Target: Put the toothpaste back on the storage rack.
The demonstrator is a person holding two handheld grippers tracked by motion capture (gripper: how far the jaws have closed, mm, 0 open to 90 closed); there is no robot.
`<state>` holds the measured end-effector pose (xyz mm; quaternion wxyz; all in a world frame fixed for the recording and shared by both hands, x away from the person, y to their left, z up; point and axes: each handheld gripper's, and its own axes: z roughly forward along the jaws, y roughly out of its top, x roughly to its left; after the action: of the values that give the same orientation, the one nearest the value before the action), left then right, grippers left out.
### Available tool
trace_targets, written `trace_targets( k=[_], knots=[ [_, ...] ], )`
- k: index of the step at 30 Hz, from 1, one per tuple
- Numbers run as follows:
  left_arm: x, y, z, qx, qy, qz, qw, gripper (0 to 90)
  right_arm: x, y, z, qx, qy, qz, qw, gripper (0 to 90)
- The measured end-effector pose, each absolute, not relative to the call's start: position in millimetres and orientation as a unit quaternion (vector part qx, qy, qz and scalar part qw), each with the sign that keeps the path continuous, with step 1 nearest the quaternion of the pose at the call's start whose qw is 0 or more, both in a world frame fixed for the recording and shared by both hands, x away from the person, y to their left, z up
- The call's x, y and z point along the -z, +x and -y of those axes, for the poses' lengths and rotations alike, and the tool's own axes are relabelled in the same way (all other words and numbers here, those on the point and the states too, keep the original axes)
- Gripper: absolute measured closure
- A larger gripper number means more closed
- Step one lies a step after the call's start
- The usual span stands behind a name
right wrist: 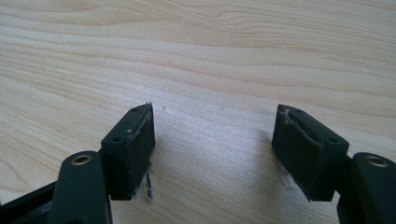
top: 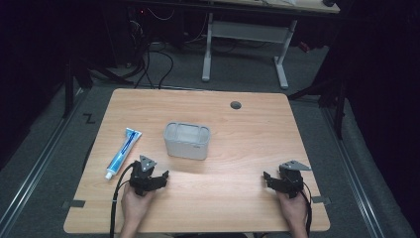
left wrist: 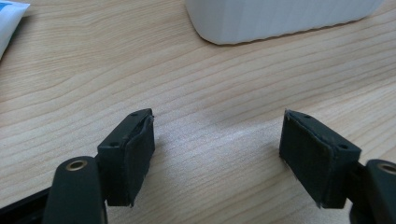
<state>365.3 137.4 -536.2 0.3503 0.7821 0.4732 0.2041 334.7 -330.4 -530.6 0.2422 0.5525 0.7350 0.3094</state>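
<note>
Looking down from the high view, a blue-and-white toothpaste tube (top: 121, 153) lies near the left edge of the wooden table (top: 237, 198), cap toward the person, its printing too small to read. Just right of it sits the left gripper (top: 159, 177), held low over the tabletop by the left hand (top: 134, 204), jaws spread and pointing right toward the table's middle, with nothing between them. The right gripper (top: 268, 179) rests in the right hand (top: 292, 204) near the right edge, aimed inward to the left (a mirror of its partner), its jaws likewise apart and empty. Between and beyond them stands a pale grey rectangular bin (top: 187, 141) with rounded corners; its inside looks bare, though the view is dim. A black "Z" mark (top: 88, 118) shows on the floor left of the table. From the left gripper view, the two black jaws stand wide apart over bare wood grain, the bin's lower corner (left wrist: 280, 21) ahead and a sliver of the tube (left wrist: 9, 18) at the upper left. From the right gripper view, the jaws again stand wide with plain tabletop (right wrist: 210, 56) between, frayed threads hanging from the pads (right wrist: 140, 144).
</note>
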Motion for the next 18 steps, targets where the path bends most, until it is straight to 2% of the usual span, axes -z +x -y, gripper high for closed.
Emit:
trace_targets(
  k=[11,15,18],
  knots=[
    [536.3,365.8,-137.2,-0.203,0.783,-0.472,0.35,26.3,530.6,334.8,330.4,-0.309,0.552,-0.735,0.242,30.1],
    [536.6,366.1,-135.0,-0.2,0.786,-0.47,0.349,20.5,530.6,334.9,330.3,-0.309,0.553,-0.735,0.242,30.1],
    [536.6,366.3,-134.5,-0.199,0.787,-0.469,0.348,19.6,530.6,334.9,330.3,-0.309,0.554,-0.734,0.242,30.1]
  ],
)
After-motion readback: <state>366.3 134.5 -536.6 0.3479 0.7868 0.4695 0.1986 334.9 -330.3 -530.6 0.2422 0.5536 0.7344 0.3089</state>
